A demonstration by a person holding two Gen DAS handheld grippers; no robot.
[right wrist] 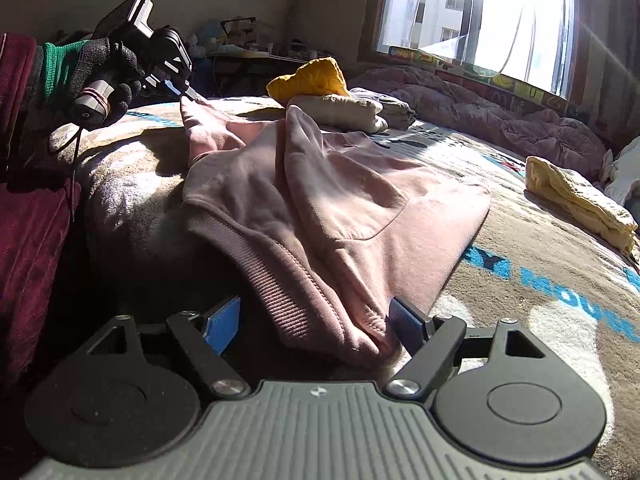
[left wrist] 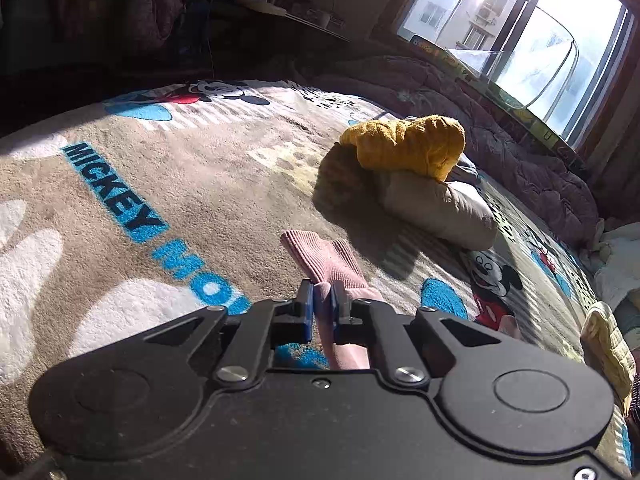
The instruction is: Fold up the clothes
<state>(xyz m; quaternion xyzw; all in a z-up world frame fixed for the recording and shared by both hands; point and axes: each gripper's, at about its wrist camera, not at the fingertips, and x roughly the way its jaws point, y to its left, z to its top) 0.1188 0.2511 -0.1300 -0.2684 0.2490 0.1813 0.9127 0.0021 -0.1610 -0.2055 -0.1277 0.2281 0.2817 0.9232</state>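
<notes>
A pink hoodie (right wrist: 340, 200) lies spread on a Mickey Mouse blanket (left wrist: 160, 184), pocket side up. My left gripper (left wrist: 322, 306) is shut on the ribbed cuff of its pink sleeve (left wrist: 324, 260). In the right wrist view the left gripper (right wrist: 188, 94) is at upper left, held by a gloved hand (right wrist: 100, 76), and pinches the sleeve end above the bed. My right gripper (right wrist: 314, 326) stands wide, with the hoodie's ribbed hem (right wrist: 288, 280) between its jaws. The right blue pad (right wrist: 406, 324) touches the cloth; the left pad (right wrist: 222, 328) stands apart from it.
A mustard garment (left wrist: 404, 148) sits on a folded beige one (left wrist: 436, 204) further up the bed. A pale yellow garment (right wrist: 580, 204) lies to the right. A purple quilt (right wrist: 500, 112) runs under the window. A dark red sleeve (right wrist: 24, 200) fills the left edge.
</notes>
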